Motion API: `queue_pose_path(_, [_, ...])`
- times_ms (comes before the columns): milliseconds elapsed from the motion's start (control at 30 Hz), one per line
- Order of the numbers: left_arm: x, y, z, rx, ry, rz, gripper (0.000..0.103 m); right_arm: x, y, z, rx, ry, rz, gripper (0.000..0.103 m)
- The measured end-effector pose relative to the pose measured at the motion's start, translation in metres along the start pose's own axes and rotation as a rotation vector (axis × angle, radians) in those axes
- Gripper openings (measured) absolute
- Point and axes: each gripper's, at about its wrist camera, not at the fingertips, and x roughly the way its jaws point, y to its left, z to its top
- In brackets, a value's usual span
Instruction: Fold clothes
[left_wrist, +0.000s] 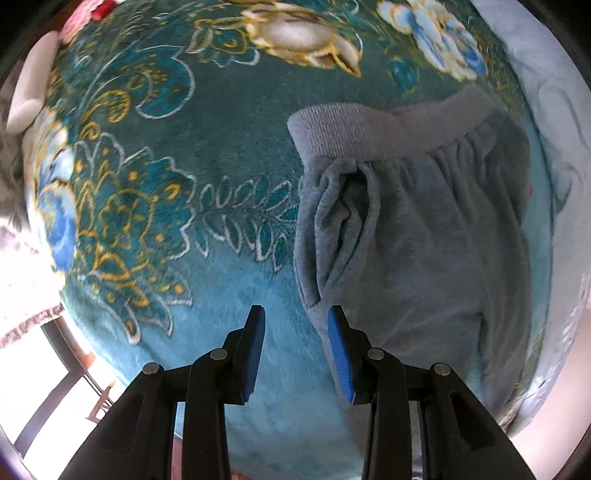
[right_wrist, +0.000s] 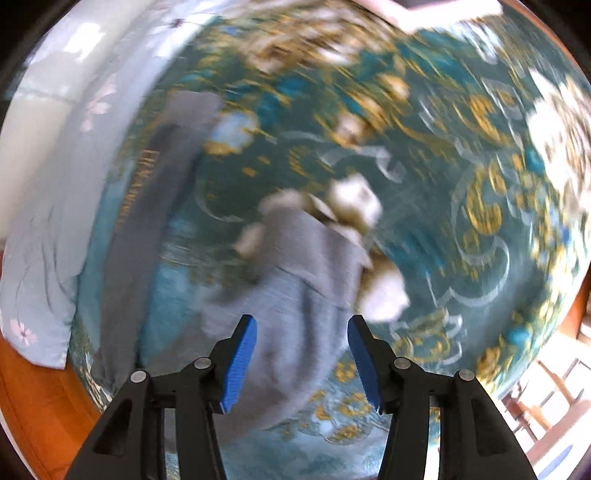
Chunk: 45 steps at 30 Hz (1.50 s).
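Grey fleece trousers (left_wrist: 417, 236) lie on a teal flowered blanket (left_wrist: 207, 122), their ribbed waistband (left_wrist: 373, 129) at the far end and a gaping side pocket below it. My left gripper (left_wrist: 297, 314) is open and empty, just above the blanket at the trousers' left edge. The right wrist view is blurred by motion. There the grey trousers (right_wrist: 295, 266) lie ahead of my right gripper (right_wrist: 301, 325), which is open and empty, with another grey stretch at the left.
A pale blue flowered pillow or quilt (right_wrist: 40, 229) lies at the blanket's left edge above an orange wooden bed frame (right_wrist: 33, 398). A white bolster (left_wrist: 33, 85) sits at the far left. Wooden furniture (left_wrist: 55, 373) stands beyond the bed edge.
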Motion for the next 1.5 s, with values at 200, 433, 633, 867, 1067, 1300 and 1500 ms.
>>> queue_pose_path(200, [0.022,-0.005,0.009,-0.026,0.008,0.020,0.036,0.037,-0.036,-0.014,0.081,0.027,-0.003,0.055])
queue_pose_path(433, [0.032,-0.024,0.009,-0.009,-0.001,0.040,0.036,0.044,-0.031,0.004,0.134,-0.066,0.080,0.055])
queue_pose_path(633, [0.028,-0.022,0.008,-0.026,-0.008,0.003,0.036,0.021,-0.046,0.012,0.138,-0.157,0.136,0.055])
queue_pose_path(867, [0.024,0.004,-0.002,-0.030,-0.019,0.001,0.036,0.052,-0.054,0.021,0.148,-0.066,0.093,0.044])
queue_pose_path(1067, [0.025,0.002,-0.008,-0.025,-0.022,-0.004,0.036,0.054,-0.035,0.023,0.136,-0.057,0.102,0.006])
queue_pose_path(1300, [0.026,0.003,-0.013,-0.022,-0.007,-0.045,0.036,-0.012,-0.049,0.035,0.063,-0.193,0.060,0.005])
queue_pose_path(1500, [0.031,0.005,-0.017,-0.025,-0.005,-0.060,0.040,0.007,-0.044,0.038,0.056,-0.121,0.008,0.005])
